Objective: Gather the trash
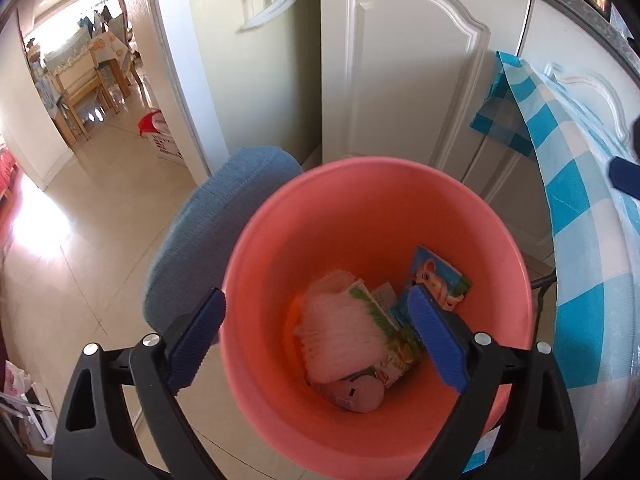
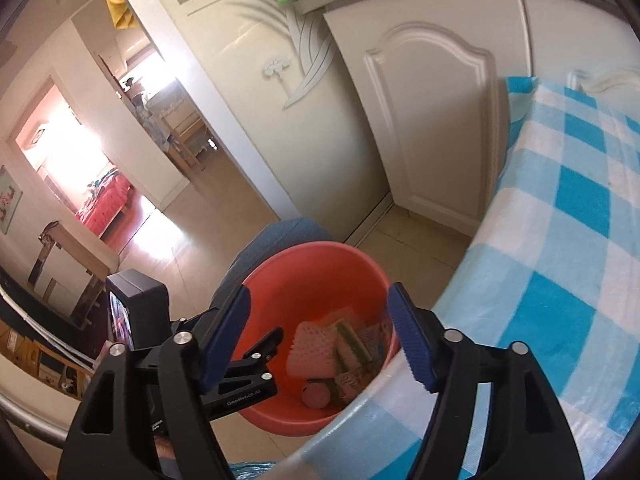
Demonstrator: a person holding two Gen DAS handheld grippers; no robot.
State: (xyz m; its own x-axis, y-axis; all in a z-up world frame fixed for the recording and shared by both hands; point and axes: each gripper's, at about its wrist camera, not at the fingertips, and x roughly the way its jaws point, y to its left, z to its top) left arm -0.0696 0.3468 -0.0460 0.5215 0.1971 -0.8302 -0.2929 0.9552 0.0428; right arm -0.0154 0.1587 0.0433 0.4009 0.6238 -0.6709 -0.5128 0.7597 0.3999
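A salmon-pink bucket [image 1: 360,192] stands on the tiled floor beside the table. Inside lie a white foam net [image 1: 340,332], a green packet [image 1: 384,320], a blue carton with a pink cartoon [image 1: 436,272] and a pink round piece [image 1: 360,394]. My left gripper [image 1: 316,292] hangs open over the bucket's mouth, with nothing between its blue pads. My right gripper [image 2: 319,290] is also open and empty, higher up, above the table edge and the bucket [image 2: 320,264]. The right wrist view shows the left gripper's black body [image 2: 240,380] over the bucket's near left rim.
A table with a blue-and-white checked cloth [image 2: 560,260] borders the bucket on the right. A blue round cushion [image 1: 208,232] sits just behind the bucket on the left. White cabinet doors [image 1: 400,80] stand behind. A doorway on the left opens onto tiled floor with a red-topped basket [image 1: 160,136].
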